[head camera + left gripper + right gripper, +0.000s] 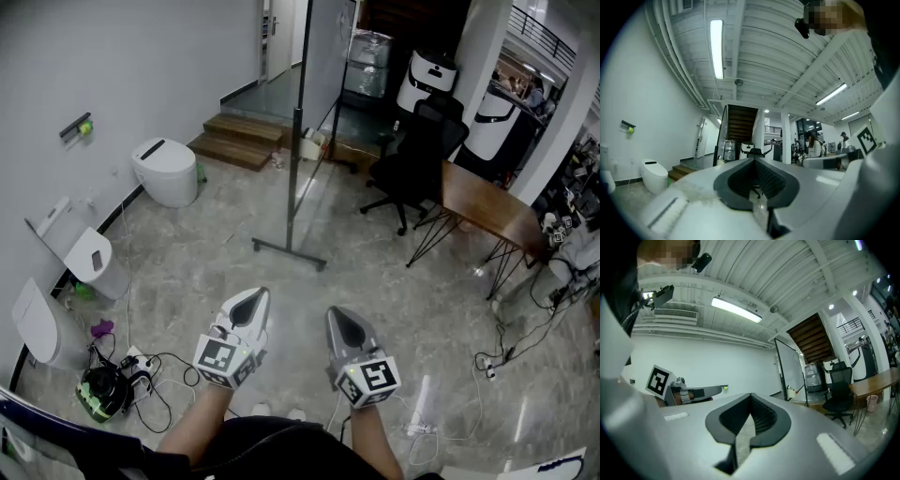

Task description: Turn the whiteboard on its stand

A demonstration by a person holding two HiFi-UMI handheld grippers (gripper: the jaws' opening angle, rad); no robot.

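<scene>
The left tool (pixel 255 298) and right tool (pixel 339 319) are both closed on nothing, side by side over open floor (pixel 384 277) — well short of the whiteboard (pixel 330 47), seen nearly edge-on on its stand (pixel 297 150), steps (pixel 234 139) behind it, an office chair (pixel 414 155) and wooden tabletop (pixel 483 202) to its right.

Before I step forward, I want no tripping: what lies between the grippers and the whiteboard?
Bare floor only, per the head view; nothing between the left gripper, right gripper and the whiteboard.
</scene>
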